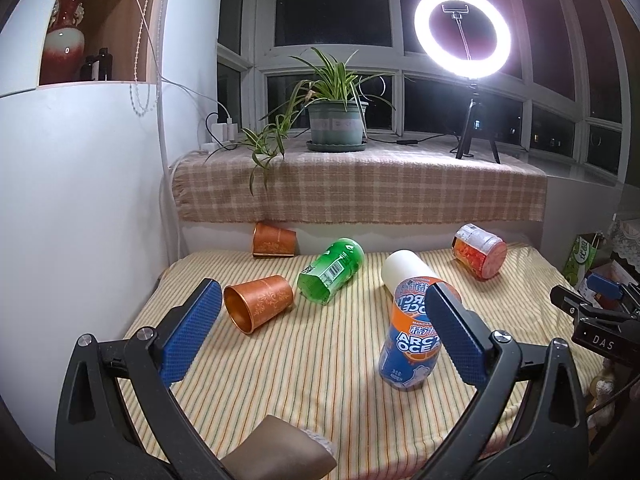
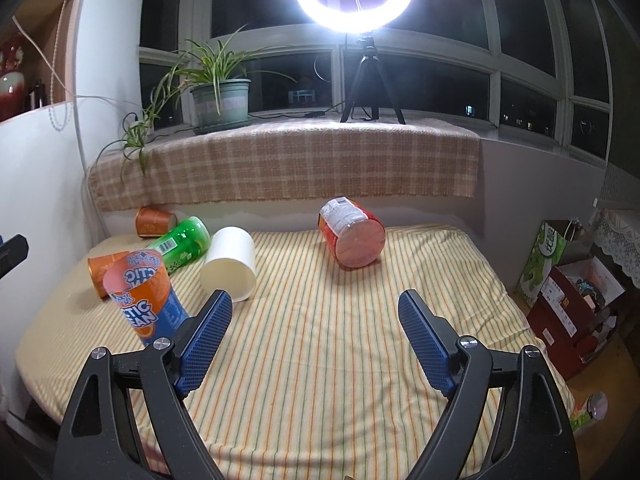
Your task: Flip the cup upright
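Several cups lie on a striped cloth [image 1: 320, 360]. An orange-and-blue Arctic Ocean cup [image 1: 412, 340] stands tilted near my left gripper's right finger; it also shows in the right wrist view [image 2: 148, 300]. A white cup [image 1: 404, 270] [image 2: 230, 264], a green cup [image 1: 332, 270] [image 2: 182, 246], a copper cup [image 1: 258, 306] [image 2: 102, 270] and a red clear cup [image 1: 478, 250] [image 2: 352, 238] lie on their sides. Another copper cup [image 1: 274, 240] [image 2: 154, 222] rests at the back. My left gripper [image 1: 320, 334] is open and empty. My right gripper [image 2: 316, 340] is open and empty over the cloth.
A ledge with a checked cloth [image 1: 360, 184] runs behind, bearing a potted plant [image 1: 336, 120] and a ring light on a tripod [image 1: 464, 36]. A white wall [image 1: 80, 200] is at the left. Boxes and bags [image 2: 568, 288] stand on the floor at the right.
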Demonstrator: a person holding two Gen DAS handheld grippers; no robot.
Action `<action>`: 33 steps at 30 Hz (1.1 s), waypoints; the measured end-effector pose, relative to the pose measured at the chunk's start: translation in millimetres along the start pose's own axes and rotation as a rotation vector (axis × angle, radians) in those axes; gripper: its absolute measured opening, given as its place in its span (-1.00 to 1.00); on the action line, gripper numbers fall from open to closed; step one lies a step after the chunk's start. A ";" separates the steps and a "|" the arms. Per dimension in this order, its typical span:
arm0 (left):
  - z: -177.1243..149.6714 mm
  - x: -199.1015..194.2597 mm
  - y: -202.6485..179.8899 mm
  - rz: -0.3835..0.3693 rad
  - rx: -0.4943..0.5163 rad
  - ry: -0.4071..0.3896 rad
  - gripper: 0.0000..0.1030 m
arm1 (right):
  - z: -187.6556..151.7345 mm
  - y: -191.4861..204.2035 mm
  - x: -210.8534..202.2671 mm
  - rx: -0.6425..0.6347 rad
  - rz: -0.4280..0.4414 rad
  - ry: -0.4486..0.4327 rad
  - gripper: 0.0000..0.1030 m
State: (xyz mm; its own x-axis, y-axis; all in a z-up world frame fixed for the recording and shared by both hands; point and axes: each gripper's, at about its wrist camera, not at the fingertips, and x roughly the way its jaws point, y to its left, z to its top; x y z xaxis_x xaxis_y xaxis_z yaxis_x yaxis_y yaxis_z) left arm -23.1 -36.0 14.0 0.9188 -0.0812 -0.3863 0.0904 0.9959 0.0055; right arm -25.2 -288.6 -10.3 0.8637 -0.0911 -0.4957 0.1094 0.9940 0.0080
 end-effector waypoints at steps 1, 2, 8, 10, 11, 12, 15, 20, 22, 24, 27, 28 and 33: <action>0.1 -0.1 -0.3 0.001 0.001 -0.001 1.00 | 0.0 -0.1 0.1 -0.001 0.000 0.000 0.65; -0.1 0.0 0.1 0.000 0.000 0.000 1.00 | -0.1 -0.1 0.1 -0.001 0.000 0.000 0.65; 1.1 0.1 1.8 0.002 0.001 -0.001 1.00 | -1.2 -0.9 2.3 0.001 -0.001 0.005 0.65; 1.1 0.1 1.5 0.005 0.001 0.000 1.00 | -1.8 -0.8 3.2 0.001 -0.002 0.008 0.65; 1.9 0.5 2.7 0.006 0.001 0.000 1.00 | -2.0 -0.7 3.6 0.001 -0.002 0.009 0.65; 2.4 0.9 3.4 0.008 0.001 0.000 1.00 | -1.8 -0.5 4.4 0.002 -0.002 0.011 0.65; 3.5 1.6 6.3 0.011 -0.001 0.000 1.00 | -2.3 -0.7 5.5 0.005 -0.002 0.014 0.65; 3.4 2.5 6.1 0.012 0.000 0.000 1.00 | -2.5 -0.3 6.9 0.006 -0.004 0.018 0.65; 3.6 3.2 6.7 0.015 0.000 0.001 1.00 | -2.6 -0.2 7.1 0.005 -0.004 0.019 0.65; 4.1 4.5 8.7 0.017 0.001 0.002 1.00 | -2.6 -0.2 7.4 0.005 -0.004 0.019 0.65; 4.0 5.6 8.8 0.020 -0.001 0.005 1.00 | -2.8 0.1 7.8 0.006 -0.004 0.019 0.65; 3.5 5.0 7.4 0.022 -0.001 0.004 1.00 | -2.9 0.1 7.9 0.005 -0.004 0.019 0.65; 3.7 6.1 7.8 0.025 0.000 0.005 1.00 | -4.6 1.5 10.6 0.002 -0.002 0.024 0.65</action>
State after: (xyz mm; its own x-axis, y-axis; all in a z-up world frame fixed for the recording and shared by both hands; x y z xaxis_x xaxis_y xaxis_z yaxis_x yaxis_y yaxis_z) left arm -15.4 -28.9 15.0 0.9188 -0.0565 -0.3905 0.0679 0.9976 0.0155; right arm -18.2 -287.8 -19.6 0.8514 -0.0920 -0.5163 0.1125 0.9936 0.0085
